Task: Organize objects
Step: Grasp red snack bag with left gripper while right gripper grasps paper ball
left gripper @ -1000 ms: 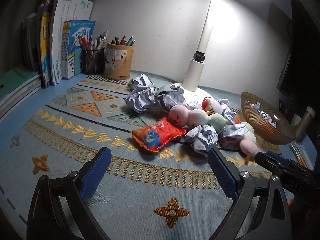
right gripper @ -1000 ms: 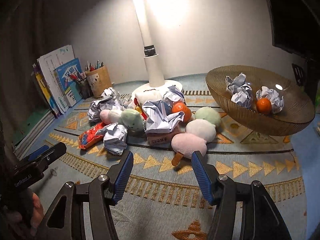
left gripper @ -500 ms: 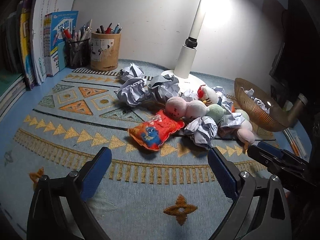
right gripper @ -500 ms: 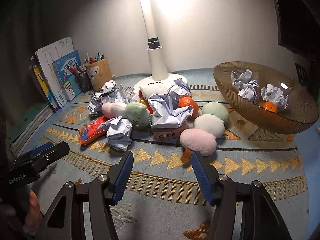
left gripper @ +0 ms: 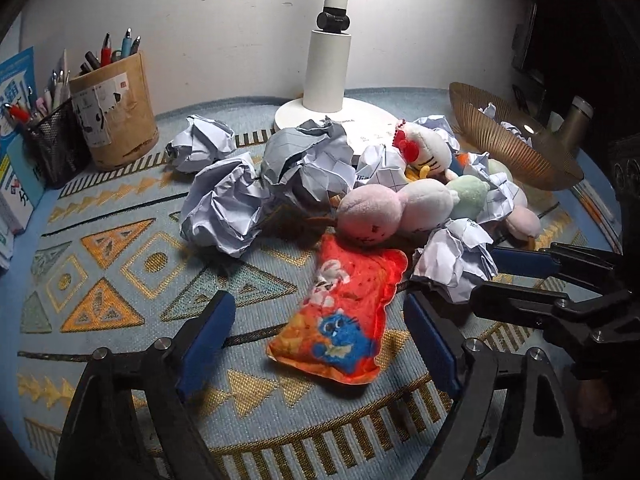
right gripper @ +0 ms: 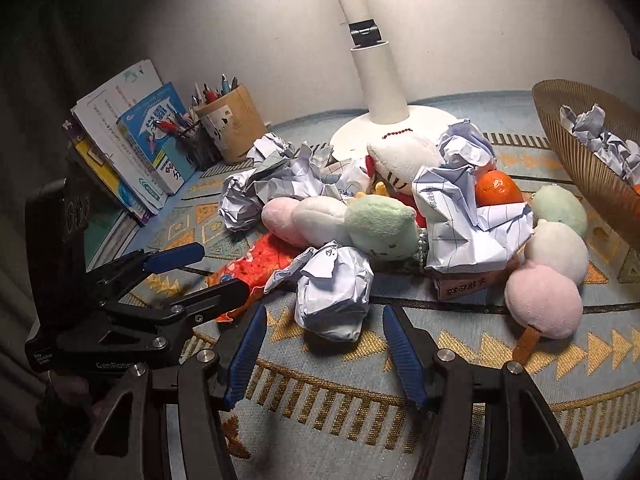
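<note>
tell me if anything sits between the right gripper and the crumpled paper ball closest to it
Nothing visible does. The right gripper is open and faces the crumpled paper ball across bare mat. The left gripper is off to the side, at the orange snack packet.

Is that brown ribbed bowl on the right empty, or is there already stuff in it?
Not empty. The bowl already holds crumpled paper balls, with something orange showing at the picture's edge.

We've got the snack packet (left gripper: 344,312) lying in front of the plush skewer (left gripper: 408,208), a paper ball (left gripper: 456,264) just right of it, lamp (left gripper: 328,76) behind, bowl (left gripper: 508,140) far right.
</note>
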A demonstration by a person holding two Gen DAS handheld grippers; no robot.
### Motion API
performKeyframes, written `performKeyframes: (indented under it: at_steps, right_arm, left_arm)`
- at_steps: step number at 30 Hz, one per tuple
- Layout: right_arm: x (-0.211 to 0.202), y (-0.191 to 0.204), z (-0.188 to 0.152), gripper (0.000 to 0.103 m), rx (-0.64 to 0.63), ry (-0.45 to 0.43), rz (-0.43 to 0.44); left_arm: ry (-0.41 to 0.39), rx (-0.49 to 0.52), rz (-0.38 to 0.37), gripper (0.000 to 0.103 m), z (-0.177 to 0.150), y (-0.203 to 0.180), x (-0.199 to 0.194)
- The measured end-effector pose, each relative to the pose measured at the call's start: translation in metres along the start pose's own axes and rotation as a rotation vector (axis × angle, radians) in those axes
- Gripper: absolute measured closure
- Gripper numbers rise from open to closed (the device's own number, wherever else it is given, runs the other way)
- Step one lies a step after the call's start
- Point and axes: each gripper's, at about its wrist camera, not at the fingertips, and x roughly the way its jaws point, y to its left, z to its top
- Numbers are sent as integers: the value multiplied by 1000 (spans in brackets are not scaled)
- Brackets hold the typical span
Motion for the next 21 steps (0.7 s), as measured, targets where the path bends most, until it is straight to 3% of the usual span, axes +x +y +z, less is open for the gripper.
performKeyframes:
  at_steps: [4,7,9,14,17,21]
  right_arm:
    - [14,3,4,44,2,19,-12]
    - [23,5,6,45,-5,42,-35]
    - [25,6,6,63,-8,56,-19]
    - [4,10,1,63,-48,18,2]
    - [-26,10,-7,63,-102,-26,4]
    - [-67,-1,-21,63,-186,-57,-63]
  left_arm:
    - [43,47,17,27,1,-10,10]
    - [47,70,39,48,1,-14,13]
    - [36,56,20,66,1,-13,10]
    - [17,-13,42,71,-9,-18,-8]
    - [-10,-115,70,71,-20,-27,-28]
    - [-70,-214,62,71,-36,-50,-50]
